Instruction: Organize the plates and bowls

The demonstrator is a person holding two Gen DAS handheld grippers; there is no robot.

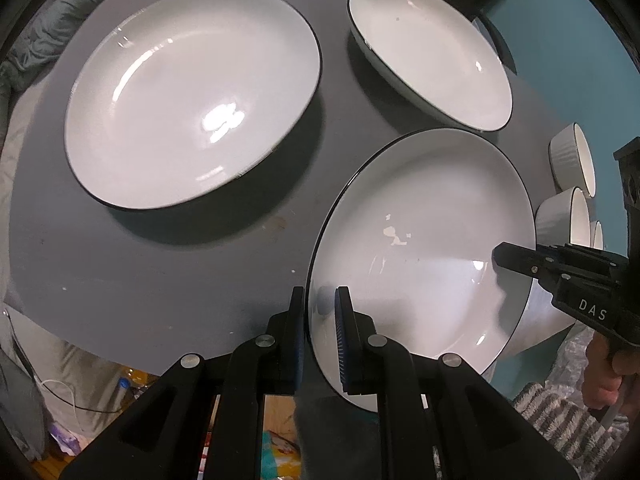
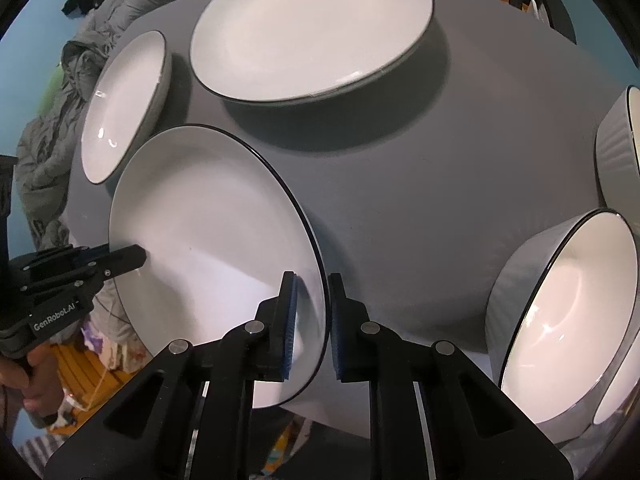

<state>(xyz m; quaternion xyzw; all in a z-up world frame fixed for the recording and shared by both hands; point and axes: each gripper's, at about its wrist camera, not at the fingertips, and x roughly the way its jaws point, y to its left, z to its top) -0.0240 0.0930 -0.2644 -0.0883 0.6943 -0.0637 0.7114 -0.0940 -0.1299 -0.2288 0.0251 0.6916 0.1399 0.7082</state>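
Grey table (image 1: 160, 280) under me, teal wall behind. Nearest: my left gripper (image 1: 320, 320) clamped on the near plate (image 1: 420, 240) rim, tilted up w/ my right gripper (image 2: 312, 312) pinching the opposite edge (jaws nearly closed, rim btwn pads). Farther back: big plate (image 1: 192, 100) and another plate (image 1: 432, 52) flat on the table; ribbed bowls (image 2: 568, 320) off to the right.

White letters "DAS" stood on the black plastic body of the right gripper (image 1: 496, 258), seen from the left wrist. White lettering "GenRobot.AI" stood on the black plastic body of the left gripper (image 2: 140, 255), seen from the right wrist.
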